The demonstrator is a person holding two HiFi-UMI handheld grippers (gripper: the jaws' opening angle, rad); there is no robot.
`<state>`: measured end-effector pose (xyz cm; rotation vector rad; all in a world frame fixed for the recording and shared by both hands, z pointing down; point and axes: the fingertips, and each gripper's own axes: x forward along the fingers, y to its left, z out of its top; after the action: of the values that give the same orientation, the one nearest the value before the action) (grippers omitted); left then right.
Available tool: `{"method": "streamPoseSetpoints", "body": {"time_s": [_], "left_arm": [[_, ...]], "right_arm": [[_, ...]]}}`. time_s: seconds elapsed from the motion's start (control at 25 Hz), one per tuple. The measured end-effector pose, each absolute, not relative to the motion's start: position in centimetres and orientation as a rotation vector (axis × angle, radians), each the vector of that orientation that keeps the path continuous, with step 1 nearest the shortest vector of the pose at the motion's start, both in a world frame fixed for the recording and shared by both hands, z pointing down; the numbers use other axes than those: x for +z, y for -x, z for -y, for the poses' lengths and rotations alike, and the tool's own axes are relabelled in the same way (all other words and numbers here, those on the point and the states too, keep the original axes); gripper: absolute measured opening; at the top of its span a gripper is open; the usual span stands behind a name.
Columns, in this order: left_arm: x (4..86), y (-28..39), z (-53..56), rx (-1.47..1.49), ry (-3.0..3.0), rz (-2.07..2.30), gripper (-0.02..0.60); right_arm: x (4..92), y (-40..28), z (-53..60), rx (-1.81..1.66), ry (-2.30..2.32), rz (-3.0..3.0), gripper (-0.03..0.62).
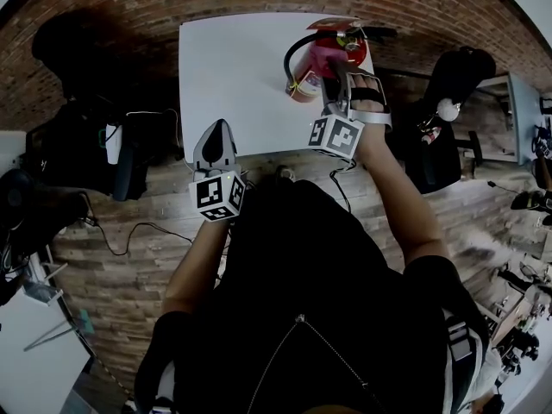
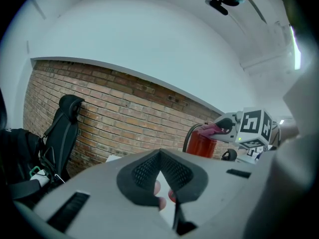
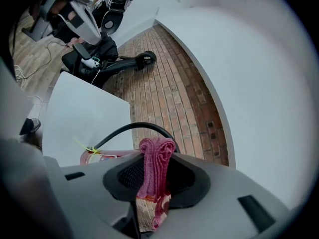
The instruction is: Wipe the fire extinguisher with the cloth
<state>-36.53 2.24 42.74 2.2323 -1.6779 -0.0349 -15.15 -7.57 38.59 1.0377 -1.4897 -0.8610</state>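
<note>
Clearly the right gripper (image 1: 339, 83) is clamped on the folded pink cloth (image 3: 155, 167), which is pressed against the red fire extinguisher (image 1: 302, 88) lying at the white table's (image 1: 233, 67) far right corner. The left gripper (image 1: 216, 132), jaws together and empty, sits well apart at the near edge.

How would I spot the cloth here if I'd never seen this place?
Start at the white table against the brick wall; a red fire extinguisher stands at its far right corner. By its top, clamped in the right gripper, is the cloth: the only pink, ribbed knit thing there.
</note>
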Motion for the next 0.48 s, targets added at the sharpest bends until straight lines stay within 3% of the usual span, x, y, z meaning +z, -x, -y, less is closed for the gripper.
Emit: {"method": "streamPoseSetpoints", "body": {"time_s": [0.48], "left_arm": [[41.8,33.3,-2.8,0.013,-2.234,1.714,0.008]], "right_arm": [[38.6,11.7,6.3,-0.875,-1.013,1.589,0.120]]}}
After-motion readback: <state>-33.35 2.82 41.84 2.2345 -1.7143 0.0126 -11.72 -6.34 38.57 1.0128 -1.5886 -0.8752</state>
